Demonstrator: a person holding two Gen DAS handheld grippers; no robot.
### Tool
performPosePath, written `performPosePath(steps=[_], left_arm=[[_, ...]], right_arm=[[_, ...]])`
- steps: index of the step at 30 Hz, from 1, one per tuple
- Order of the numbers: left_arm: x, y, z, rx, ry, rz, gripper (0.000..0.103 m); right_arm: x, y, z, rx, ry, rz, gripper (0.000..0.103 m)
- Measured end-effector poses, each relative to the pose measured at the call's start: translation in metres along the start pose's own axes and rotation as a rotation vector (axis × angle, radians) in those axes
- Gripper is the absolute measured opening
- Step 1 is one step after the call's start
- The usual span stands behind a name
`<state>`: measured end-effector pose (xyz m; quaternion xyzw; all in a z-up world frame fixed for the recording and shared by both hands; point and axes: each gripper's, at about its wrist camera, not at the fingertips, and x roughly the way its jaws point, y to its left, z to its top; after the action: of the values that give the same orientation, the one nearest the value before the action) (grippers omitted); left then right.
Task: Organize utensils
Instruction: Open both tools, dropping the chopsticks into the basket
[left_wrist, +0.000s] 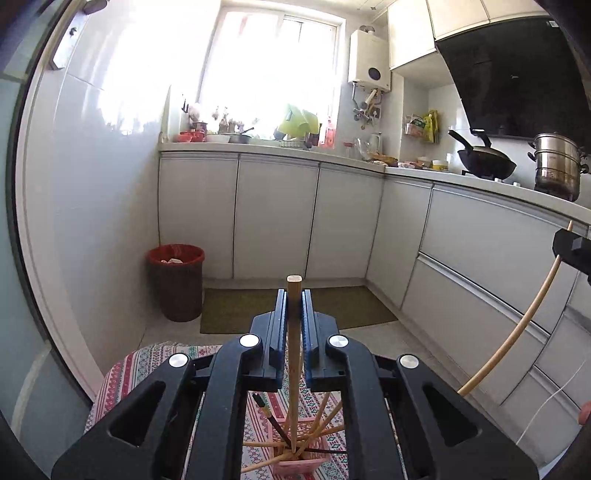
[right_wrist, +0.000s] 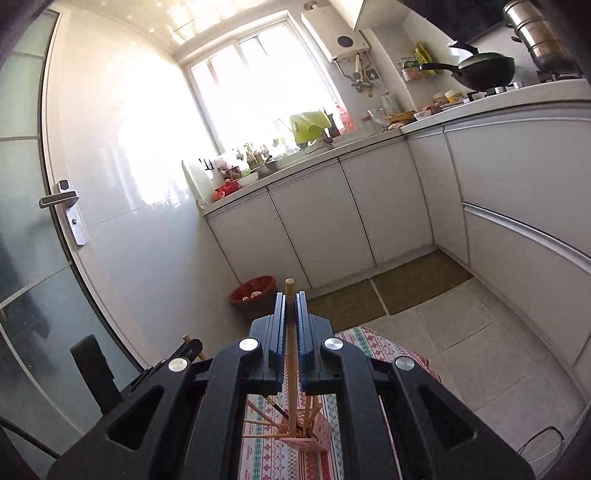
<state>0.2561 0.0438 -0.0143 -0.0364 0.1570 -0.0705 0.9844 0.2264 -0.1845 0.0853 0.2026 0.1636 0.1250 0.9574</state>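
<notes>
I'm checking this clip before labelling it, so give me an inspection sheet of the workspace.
Surface: patterned tablecloth, red, white and green.
Job's things: pink holder on the cloth, with several chopsticks fanned out in it.
Clutter: nothing seen on the cloth.
Grippers: left gripper shut on a bamboo chopstick; right gripper shut on a wooden chopstick.
Cables: thin white cord and a dark cable loop.
Surroundings: kitchen with white cabinets, red-lined bin, wok, steel steamer pot.

Pale wooden chopsticks (left_wrist: 294, 354) clamped upright above a pink slotted holder (left_wrist: 295, 458) of splayed chopsticks
</notes>
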Motion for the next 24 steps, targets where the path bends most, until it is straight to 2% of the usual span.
performPosePath(steps=[2, 4, 5, 6, 9, 12, 15, 19, 23, 24], left_arm=[[0.015, 0.002, -0.013, 0.002, 0.034, 0.013, 0.008], [0.019, 0.009, -0.025, -0.03, 0.043, 0.006, 0.021], [0.016, 0.014, -0.028, -0.051, 0.028, 0.011, 0.043], [0.009, 0.02, -0.029, -0.08, -0.002, 0.018, 0.059], [-0.014, 0.037, -0.022, -0.136, -0.072, 0.043, 0.062], [-0.031, 0.048, -0.015, -0.15, -0.118, 0.094, 0.062], [-0.043, 0.056, -0.009, -0.146, -0.147, 0.124, 0.064], [-0.048, 0.066, -0.01, -0.16, -0.159, 0.148, 0.071], [-0.05, 0.071, -0.009, -0.158, -0.152, 0.204, 0.071], [-0.053, 0.071, -0.007, -0.156, -0.16, 0.217, 0.072]], right_arm=[[0.017, -0.005, -0.011, 0.002, 0.013, -0.003, 0.005], [0.031, -0.007, -0.018, 0.004, 0.027, -0.005, 0.005], [0.035, -0.01, -0.026, 0.006, 0.034, -0.002, 0.005], [0.041, -0.01, -0.029, 0.009, 0.041, 0.002, 0.005], [0.055, -0.005, -0.037, -0.003, 0.051, 0.001, 0.005], [0.071, 0.003, -0.043, -0.03, 0.054, -0.006, 0.005], [0.088, 0.01, -0.053, -0.069, 0.046, -0.02, 0.005], [0.116, 0.01, -0.075, -0.068, 0.086, -0.008, 0.006], [0.131, 0.009, -0.086, -0.056, 0.118, 0.012, 0.018], [0.128, 0.009, -0.085, -0.049, 0.114, 0.006, 0.025]])
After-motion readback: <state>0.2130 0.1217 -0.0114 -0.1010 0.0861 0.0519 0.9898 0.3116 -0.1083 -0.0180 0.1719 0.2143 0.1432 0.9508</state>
